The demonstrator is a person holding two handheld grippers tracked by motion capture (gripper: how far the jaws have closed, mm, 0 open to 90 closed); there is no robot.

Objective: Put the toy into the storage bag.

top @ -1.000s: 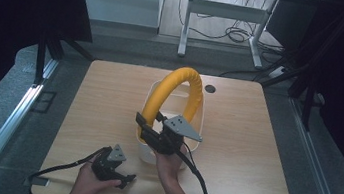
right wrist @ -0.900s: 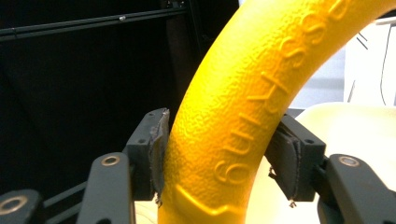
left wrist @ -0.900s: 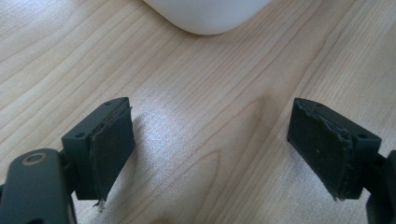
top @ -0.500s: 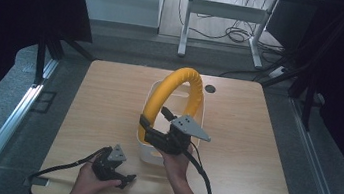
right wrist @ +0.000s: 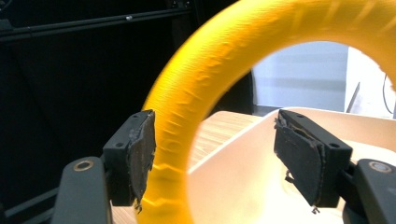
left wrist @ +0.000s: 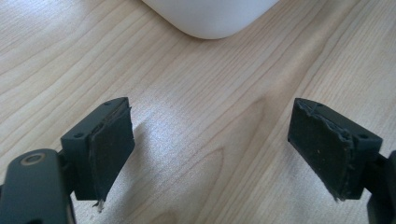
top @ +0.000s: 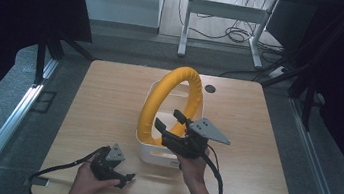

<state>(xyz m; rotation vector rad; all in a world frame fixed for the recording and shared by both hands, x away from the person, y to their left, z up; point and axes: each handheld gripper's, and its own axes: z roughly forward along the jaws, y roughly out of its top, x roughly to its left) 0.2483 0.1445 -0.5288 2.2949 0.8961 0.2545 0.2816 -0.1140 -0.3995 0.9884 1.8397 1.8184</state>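
Standing in the white bin (top: 152, 154), yellow ring (top: 167, 89) between wide-open right hand-held gripper (top: 171, 121) jaws.

Your wooden bench (top: 109, 99) stands on grey floor (top: 7, 105), black curtains (top: 21, 1) either side, a white-legged desk (top: 221, 13) with cables (top: 233, 34) behind.

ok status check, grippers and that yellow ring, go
Left gripper open, low over table. Right gripper open, at yellow ring, not gripping. Ring upright in white bin. Nothing in the way.
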